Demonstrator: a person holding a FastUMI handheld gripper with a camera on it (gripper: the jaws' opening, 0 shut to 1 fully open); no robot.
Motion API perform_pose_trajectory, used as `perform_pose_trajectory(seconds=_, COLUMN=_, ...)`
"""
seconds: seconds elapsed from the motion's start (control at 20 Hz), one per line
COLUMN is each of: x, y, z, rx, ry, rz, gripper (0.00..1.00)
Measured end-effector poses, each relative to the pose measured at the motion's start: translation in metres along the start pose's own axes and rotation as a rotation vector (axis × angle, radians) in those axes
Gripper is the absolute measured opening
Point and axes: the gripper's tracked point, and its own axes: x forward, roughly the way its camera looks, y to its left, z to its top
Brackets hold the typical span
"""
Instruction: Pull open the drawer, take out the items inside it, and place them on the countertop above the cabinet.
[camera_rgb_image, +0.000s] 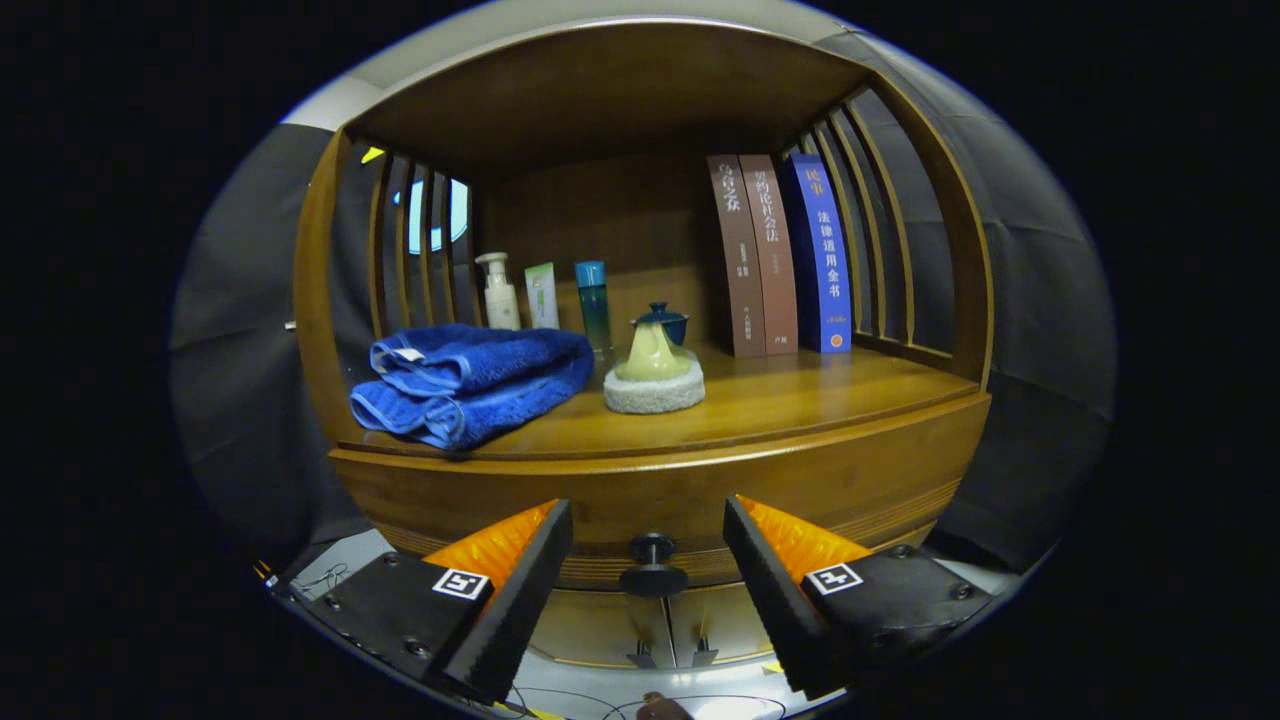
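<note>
Gripper (648, 560) spread wide, nothing pinched. Dark round knob (652, 578) sitting right in the gap between the fingers, just ahead, poking straight out toward the camera on its short stem. Belongs to the drawer (800, 490), closed, long axis running side to side under the countertop's front edge. Plenty of open air either side of the knob.

Up top on the countertop (800, 395): folded blue towel (470, 385) hugging the front-left corner, slightly hanging over the edge. Cream sponge-thing (655, 385) mid-shelf, teal lidded cup (662, 322) behind it. Three bottles (540, 295) along the back left, three books (780, 255) upright at back right. Bare wood across the front-right, good open room there.
</note>
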Motion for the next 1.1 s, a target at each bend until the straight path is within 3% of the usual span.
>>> perform_pose_trajectory(seconds=0.6, x=-0.116, y=0.022, z=0.156, rx=-0.026, ry=-0.083, rz=0.021, gripper=0.99)
perform_pose_trajectory(seconds=1.1, x=-0.153, y=0.028, z=0.185, rx=-0.031, ry=-0.105, rz=0.037, gripper=0.99)
